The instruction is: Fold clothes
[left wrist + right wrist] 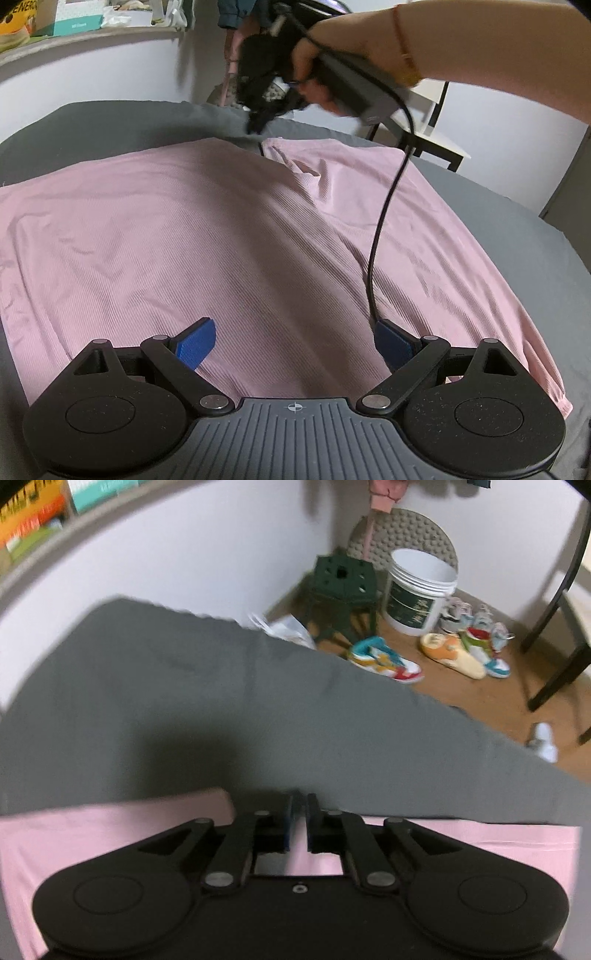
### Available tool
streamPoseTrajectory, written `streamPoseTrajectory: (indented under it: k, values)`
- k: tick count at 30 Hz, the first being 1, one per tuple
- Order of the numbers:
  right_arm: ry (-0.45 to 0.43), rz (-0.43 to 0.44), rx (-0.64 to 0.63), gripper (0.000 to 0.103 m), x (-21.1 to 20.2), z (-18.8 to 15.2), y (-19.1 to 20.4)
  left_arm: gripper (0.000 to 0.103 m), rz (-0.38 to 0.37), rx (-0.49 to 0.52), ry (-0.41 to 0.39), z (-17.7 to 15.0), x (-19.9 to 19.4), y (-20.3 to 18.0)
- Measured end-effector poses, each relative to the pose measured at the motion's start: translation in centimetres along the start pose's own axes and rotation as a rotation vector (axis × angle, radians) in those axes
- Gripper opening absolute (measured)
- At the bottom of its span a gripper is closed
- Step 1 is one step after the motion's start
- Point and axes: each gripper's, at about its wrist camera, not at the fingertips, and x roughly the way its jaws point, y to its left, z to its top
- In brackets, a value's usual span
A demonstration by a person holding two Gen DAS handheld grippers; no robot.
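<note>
A pink ribbed garment (221,240) lies spread flat on a grey bedsheet (110,125), with a fold line running down its right half. My left gripper (293,325) hovers open just above the garment's near part, its blue pads (195,343) wide apart and empty. A person's hand holds my right gripper (258,110), blurred, in the air over the garment's far edge. In the right wrist view my right gripper (301,797) has its fingers drawn almost together with no cloth seen between them. The pink garment (110,834) lies below it and the bedsheet (221,701) stretches beyond.
A black cable (380,221) hangs from the right gripper across the garment. Past the bed's far edge the floor holds colourful shoes (384,661), a white bucket (421,590), a green stool (343,587) and a black chair leg (554,679). A wall shelf (74,22) carries boxes.
</note>
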Motion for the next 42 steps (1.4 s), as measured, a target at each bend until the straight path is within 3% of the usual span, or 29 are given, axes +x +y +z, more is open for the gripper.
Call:
streamPoseTrajectory:
  k: [4,6,8,10,17,25,27,30,32,37,42]
  values:
    - [0.046,0.0,0.003,0.023,0.1,-0.6,-1.0,0.093,-0.003,-0.015,0.0,0.1,0.1,0.2]
    - [0.067,0.003,0.007,0.025,0.4,-1.0,-1.1,0.093,-0.005,-0.01,0.006,0.1,0.0,0.1]
    - [0.067,0.021,0.023,0.02,0.6,-1.0,-1.2,0.093,0.001,0.017,0.017,0.0,0.0,0.0]
    - [0.068,0.039,0.039,0.005,0.8,-1.1,-1.2,0.093,0.013,0.057,0.032,0.0,0.1,-0.2]
    - [0.037,0.094,0.098,0.002,0.9,-0.7,-1.1,0.093,0.036,0.146,0.057,-0.4,0.1,-0.8]
    - [0.004,0.093,0.106,0.002,2.3,-0.4,1.2,0.093,0.021,0.135,0.051,-0.3,0.0,-0.4]
    - [-0.004,0.129,0.131,0.006,2.3,-0.3,1.1,0.093,0.015,0.127,0.047,-0.3,0.0,-0.4]
    - [-0.032,0.276,0.185,0.012,1.0,0.2,-0.6,0.093,0.006,0.121,0.042,-0.2,0.0,-0.4]
    - [-0.05,0.296,0.169,0.023,-0.6,0.5,-1.8,0.093,0.002,0.113,0.038,-0.3,-0.2,-0.3]
    - [-0.094,0.213,0.095,0.042,-6.2,0.9,-10.1,0.093,-0.04,0.021,-0.01,0.1,-0.9,0.4]
    - [-0.1,0.203,0.172,0.041,-5.3,-2.7,-15.0,0.093,-0.135,-0.025,-0.147,0.5,-2.8,-0.9]
